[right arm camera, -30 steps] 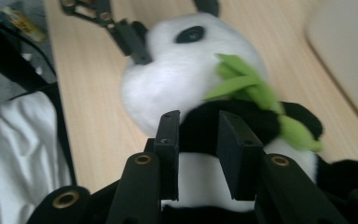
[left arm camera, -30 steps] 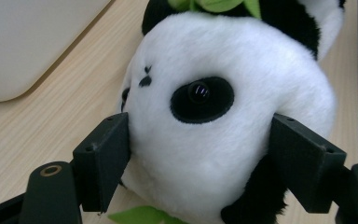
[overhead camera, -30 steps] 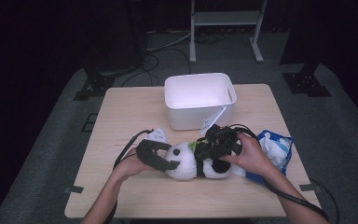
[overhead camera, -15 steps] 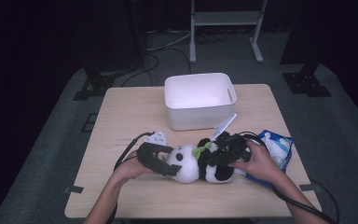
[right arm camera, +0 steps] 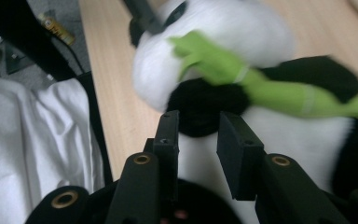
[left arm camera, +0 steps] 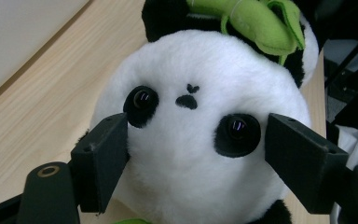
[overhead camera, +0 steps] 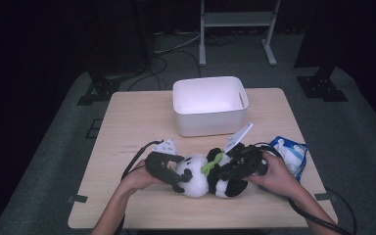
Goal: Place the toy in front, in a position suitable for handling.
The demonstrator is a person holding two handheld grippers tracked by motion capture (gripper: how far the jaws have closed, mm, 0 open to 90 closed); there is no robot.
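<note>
Panda (overhead camera: 205, 176) lies near the table (overhead camera: 127, 127) front edge, at 6 o'clock from the white bin (overhead camera: 209, 105). I see my left gripper (overhead camera: 169, 171) spread wide around its head, pads at the cheeks. My right gripper (overhead camera: 235, 169) pinches a black limb; a blue packet (overhead camera: 290, 152) sits at 3 o'clock.

empty white rectangular plastic bin (overhead camera: 210, 106) at the far middle of a light wooden table (overhead camera: 127, 127); blue-and-white crinkled plastic packet (overhead camera: 290, 152) near the right edge; grey carpet floor (overhead camera: 54, 161) below.
</note>
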